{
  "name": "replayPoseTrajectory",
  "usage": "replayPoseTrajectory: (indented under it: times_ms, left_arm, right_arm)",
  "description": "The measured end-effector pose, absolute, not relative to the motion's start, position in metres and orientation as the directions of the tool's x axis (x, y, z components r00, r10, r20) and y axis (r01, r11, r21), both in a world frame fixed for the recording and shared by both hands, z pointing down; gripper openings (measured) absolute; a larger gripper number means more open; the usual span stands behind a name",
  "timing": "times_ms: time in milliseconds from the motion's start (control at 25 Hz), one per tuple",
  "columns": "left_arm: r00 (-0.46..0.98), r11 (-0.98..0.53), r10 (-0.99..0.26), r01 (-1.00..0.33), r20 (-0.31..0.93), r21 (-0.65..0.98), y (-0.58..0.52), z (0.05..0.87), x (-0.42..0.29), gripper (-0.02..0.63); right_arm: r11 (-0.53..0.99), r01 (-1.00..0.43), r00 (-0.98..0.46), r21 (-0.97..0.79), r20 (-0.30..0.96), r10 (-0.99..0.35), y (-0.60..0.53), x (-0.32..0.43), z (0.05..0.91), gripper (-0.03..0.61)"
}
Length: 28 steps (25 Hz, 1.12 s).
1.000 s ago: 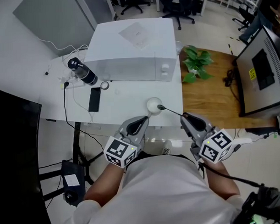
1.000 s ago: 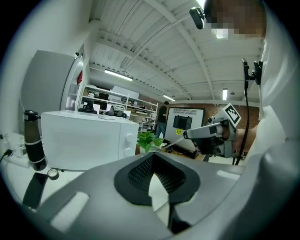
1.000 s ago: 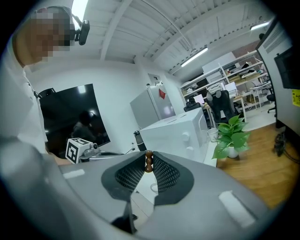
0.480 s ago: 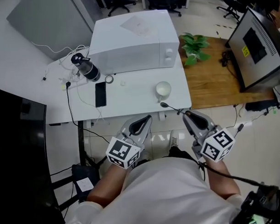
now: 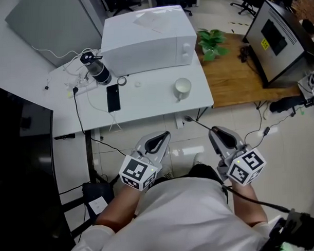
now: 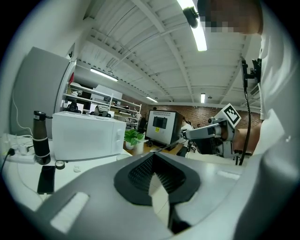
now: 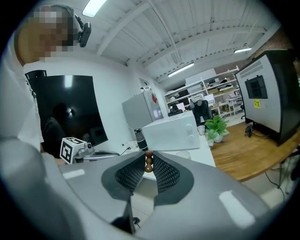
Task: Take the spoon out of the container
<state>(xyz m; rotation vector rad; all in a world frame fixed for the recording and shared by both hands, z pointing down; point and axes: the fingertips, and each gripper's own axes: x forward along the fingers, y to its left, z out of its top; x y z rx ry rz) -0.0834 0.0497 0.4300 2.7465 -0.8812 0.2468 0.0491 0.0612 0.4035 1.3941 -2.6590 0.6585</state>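
The spoon (image 5: 200,124), a thin dark one with a beaded brown handle end (image 7: 148,161), is clear of the cup (image 5: 182,87). It hangs in the air over the tiled floor (image 5: 281,144), just off the front edge of the white worktop (image 5: 146,105), bowl end toward the worktop. The right tool (image 5: 219,131) is clamped on the handle, jaws pressed against the beads. The left tool (image 5: 161,136) carries nothing, its jaws brought together at the tips. Both tools are held low and close to the person's body, forearms bent, jaws pointing forward at the worktop. The cup stands upright near the worktop's right front corner, before the microwave (image 5: 143,38); a phone (image 5: 113,98) and a bottle (image 5: 96,70) lie to its left.
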Motion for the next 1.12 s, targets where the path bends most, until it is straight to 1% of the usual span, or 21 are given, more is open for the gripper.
replayPoseTrajectory:
  times_ms: [280,480,760,1120]
  left_arm:
    - [0.767,-0.747,-0.602,-0.639,0.223,0.183,0.057,0.422,-0.083,0.003]
    - [0.735,-0.717,-0.641,-0.676,0.219,0.17,0.051,0.42,-0.075,0.003]
    - [0.742,-0.724,-0.625,-0.667,0.242,0.175,0.057,0.426,-0.045,0.003]
    - [0.74,-0.726,-0.623,-0.668,0.255,0.165,0.057,0.428,-0.04,0.003]
  right_arm:
    - [0.561,-0.765,-0.639,-0.316,0.272,-0.719,0.07,0.049,0.404,0.057]
    - [0.586,-0.754,-0.655,-0.296,0.288,-0.698,0.073,0.065,0.408,0.057]
    - [0.589,-0.752,-0.658,-0.296,0.281,-0.699,0.074,0.086,0.407,0.057]
    - [0.587,-0.749,-0.66,-0.307,0.273,-0.699,0.073,0.092,0.411,0.057]
